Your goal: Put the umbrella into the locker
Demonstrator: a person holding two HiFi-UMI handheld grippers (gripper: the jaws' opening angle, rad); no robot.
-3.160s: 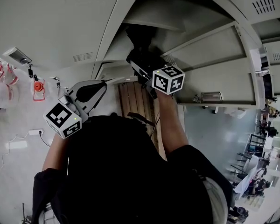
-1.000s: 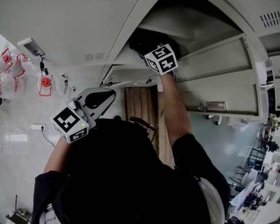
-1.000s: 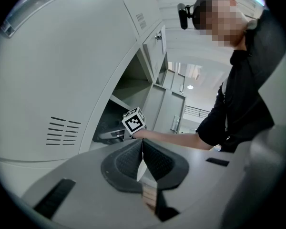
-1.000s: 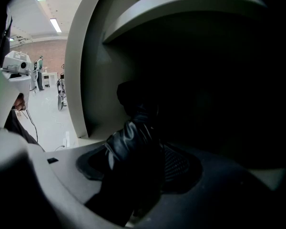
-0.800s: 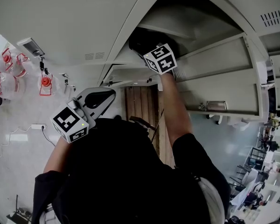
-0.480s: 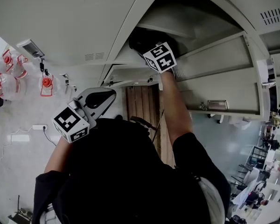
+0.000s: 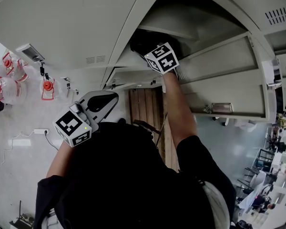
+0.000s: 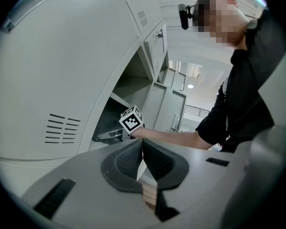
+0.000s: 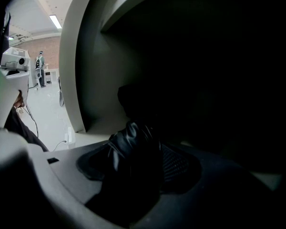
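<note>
While left gripper [image 8: 142,157] fingers [image 8: 127,162] meet empty outside, right gripper [image 9: 139,171] clamps the umbrella [image 9: 131,143] inside the grey locker [image 7: 195,20].

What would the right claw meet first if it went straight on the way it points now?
The right claw is shut on the black umbrella and points into the open locker. Straight on, the umbrella would probably reach the locker's back wall first; the inside is too dark to judge depth.

Far end of the umbrella [image 9: 132,144] is lost inside the dark locker [image 9: 78,75].
</note>
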